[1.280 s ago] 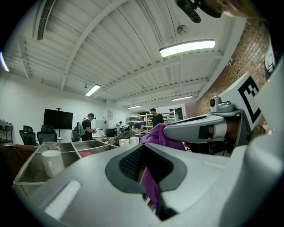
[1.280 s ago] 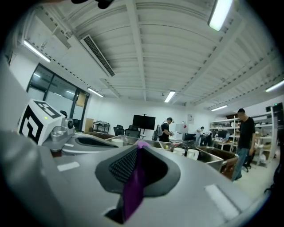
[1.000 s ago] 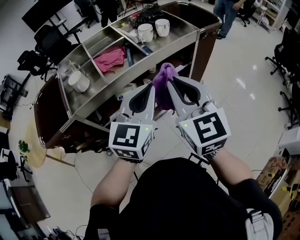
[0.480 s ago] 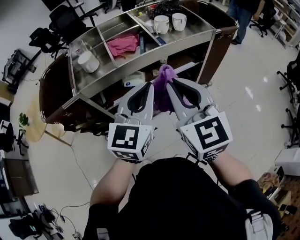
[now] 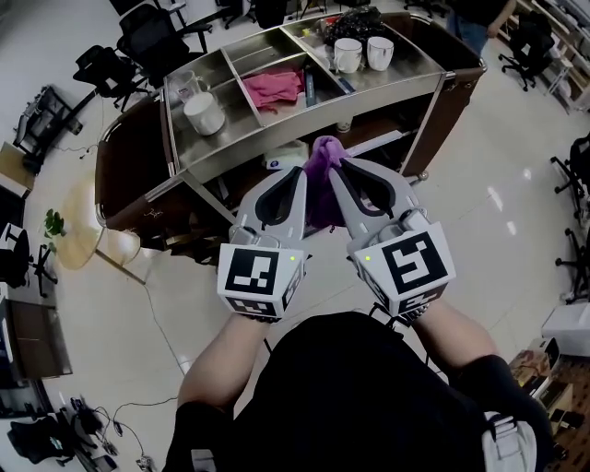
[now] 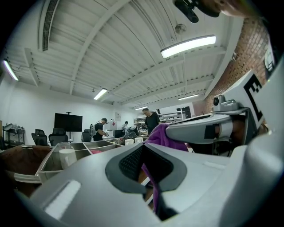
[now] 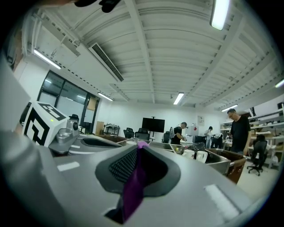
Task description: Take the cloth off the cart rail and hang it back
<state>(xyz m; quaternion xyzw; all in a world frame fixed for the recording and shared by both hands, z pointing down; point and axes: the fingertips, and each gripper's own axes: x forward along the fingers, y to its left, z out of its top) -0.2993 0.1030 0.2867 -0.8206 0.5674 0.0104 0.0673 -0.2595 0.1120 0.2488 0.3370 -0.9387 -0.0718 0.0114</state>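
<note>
Purple cloth (image 5: 319, 166) is pinched at both sides: left gripper (image 5: 297, 180) fingers clamped on one edge, right gripper (image 5: 337, 177) fingers on the other. Cloth is held bunched between them, in air near the cart (image 5: 240, 152).

2 white mugs (image 5: 348, 54) stand side by side with a dark tangled heap (image 5: 350, 18) just behind them, a crumpled pink rag (image 5: 274, 89) lies to their left, and a white jug (image 5: 204, 112) stands further left again. Black office chairs (image 5: 147, 37) sit on the pale floor (image 5: 498, 194) beyond, and a small green plant (image 5: 55, 223) is off at the left edge. Across the room a dark screen (image 6: 68, 122) stands against the white wall, a person in dark clothes (image 6: 151, 119) stands nearby, and a long lamp (image 6: 188, 45) glows on the ribbed ceiling.
</note>
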